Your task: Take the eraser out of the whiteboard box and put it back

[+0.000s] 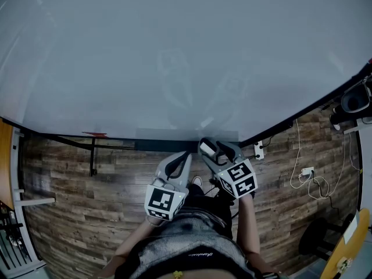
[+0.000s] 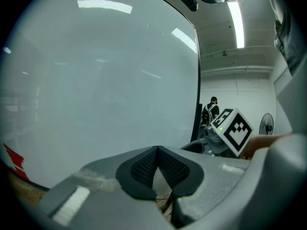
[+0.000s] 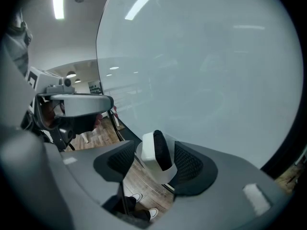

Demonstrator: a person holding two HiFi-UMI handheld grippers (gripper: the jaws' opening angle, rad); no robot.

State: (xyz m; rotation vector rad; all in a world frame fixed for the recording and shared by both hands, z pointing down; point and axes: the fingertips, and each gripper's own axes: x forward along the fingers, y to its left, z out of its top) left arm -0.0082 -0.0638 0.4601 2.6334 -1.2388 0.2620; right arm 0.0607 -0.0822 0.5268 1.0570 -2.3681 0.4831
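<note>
A whiteboard (image 1: pixel 174 51) fills the upper head view, with a dark box (image 1: pixel 157 146) along its lower edge. The eraser (image 1: pixel 207 149), white with a black felt face, stands on edge at that box. My right gripper (image 1: pixel 218 147) is around it. In the right gripper view the eraser (image 3: pixel 156 155) stands between the pads of the right gripper (image 3: pixel 154 150). Its felt face lies against the right-hand pad, and a gap shows beside the left-hand pad. My left gripper (image 1: pixel 185 154) hangs just left of it, below the box, empty. Its pads (image 2: pixel 144 164) meet at the tips.
A red marker (image 1: pixel 93 134) lies on the board's ledge to the left. White cables and a power strip (image 1: pixel 307 172) trail over the wood floor at the right, near a black chair base (image 1: pixel 317 237). A person (image 2: pixel 210 111) stands far off beyond the board's edge.
</note>
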